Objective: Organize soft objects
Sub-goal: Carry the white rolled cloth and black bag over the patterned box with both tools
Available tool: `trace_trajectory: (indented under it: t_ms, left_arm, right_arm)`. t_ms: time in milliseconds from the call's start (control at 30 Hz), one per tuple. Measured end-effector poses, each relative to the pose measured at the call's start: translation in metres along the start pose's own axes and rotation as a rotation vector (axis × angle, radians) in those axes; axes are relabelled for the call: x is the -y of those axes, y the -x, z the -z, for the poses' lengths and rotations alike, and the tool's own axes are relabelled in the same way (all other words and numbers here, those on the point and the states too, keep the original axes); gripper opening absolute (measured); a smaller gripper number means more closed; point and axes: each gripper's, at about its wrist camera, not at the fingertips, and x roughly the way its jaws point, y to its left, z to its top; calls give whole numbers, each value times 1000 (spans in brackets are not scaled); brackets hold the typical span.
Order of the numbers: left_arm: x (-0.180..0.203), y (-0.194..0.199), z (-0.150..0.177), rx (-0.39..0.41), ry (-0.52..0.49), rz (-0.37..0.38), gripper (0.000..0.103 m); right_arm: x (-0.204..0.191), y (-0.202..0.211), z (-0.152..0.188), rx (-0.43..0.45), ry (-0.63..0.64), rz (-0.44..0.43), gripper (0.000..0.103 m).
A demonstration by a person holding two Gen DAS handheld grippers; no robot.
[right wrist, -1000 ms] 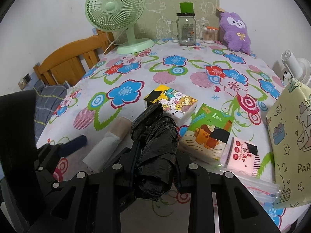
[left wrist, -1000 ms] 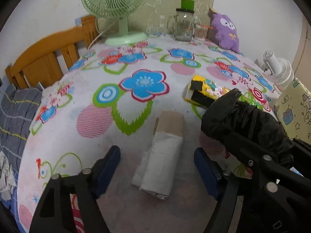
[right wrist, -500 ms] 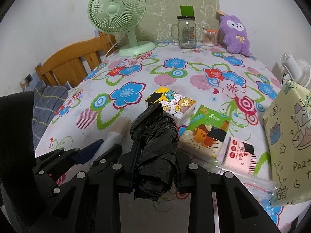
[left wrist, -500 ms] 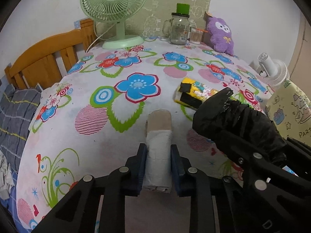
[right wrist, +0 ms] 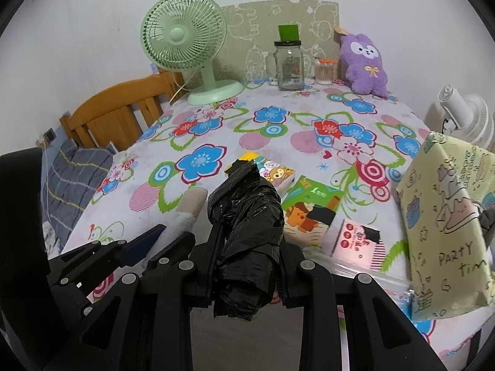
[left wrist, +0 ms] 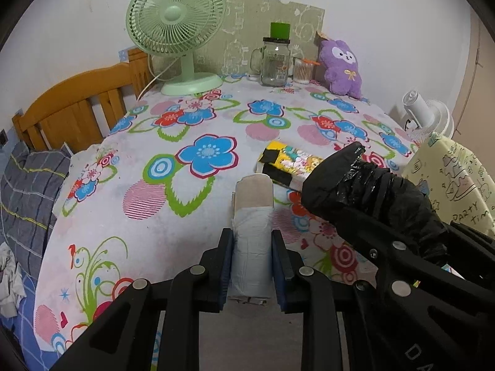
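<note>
My left gripper (left wrist: 251, 247) is shut on a white bag roll (left wrist: 253, 238) with a bare cardboard core end, held just above the flowered tablecloth (left wrist: 173, 216). The roll also shows in the right wrist view (right wrist: 188, 211). My right gripper (right wrist: 247, 247) is shut on a black bag roll (right wrist: 246, 232), which sits to the right of the white roll in the left wrist view (left wrist: 365, 191). Both rolls point away from me, side by side.
A yellow tissue pack (right wrist: 272, 170), a green tissue pack (right wrist: 312, 210) and a pink pack (right wrist: 360, 242) lie ahead. A yellow gift bag (right wrist: 448, 222) stands at the right. A green fan (right wrist: 185, 43), glass jar (right wrist: 289, 65) and purple plush (right wrist: 366, 61) stand at the back.
My left gripper closed on the white bag roll and lifted it slightly. The right gripper kept holding the black roll and rose a little.
</note>
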Motion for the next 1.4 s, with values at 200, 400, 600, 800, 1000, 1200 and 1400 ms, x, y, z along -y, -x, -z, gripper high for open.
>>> trace_trajectory:
  t_ms: [200, 400, 600, 800, 1000, 1200, 1400]
  left_arm:
    - [11, 17, -8, 35, 3, -4, 23]
    - [23, 34, -15, 71, -8, -2, 23]
    - [34, 51, -23, 100, -14, 0, 23]
    - [46, 69, -30, 134, -31, -2, 23]
    - [55, 81, -34, 156, -39, -7, 23]
    - [64, 90, -40, 176, -47, -17, 23]
    - [78, 94, -44, 189, -54, -17, 23]
  right_arm:
    - [4, 20, -7, 33, 1, 0, 33]
    - [8, 40, -13, 63, 8, 10, 33]
    - [13, 62, -20, 93, 14, 13, 33]
    - [17, 82, -26, 124, 22, 17, 33]
    - [20, 96, -30, 145, 32, 17, 33]
    - [25, 106, -36, 157, 44, 9, 33]
    - [36, 115, -40, 172, 47, 22, 33]
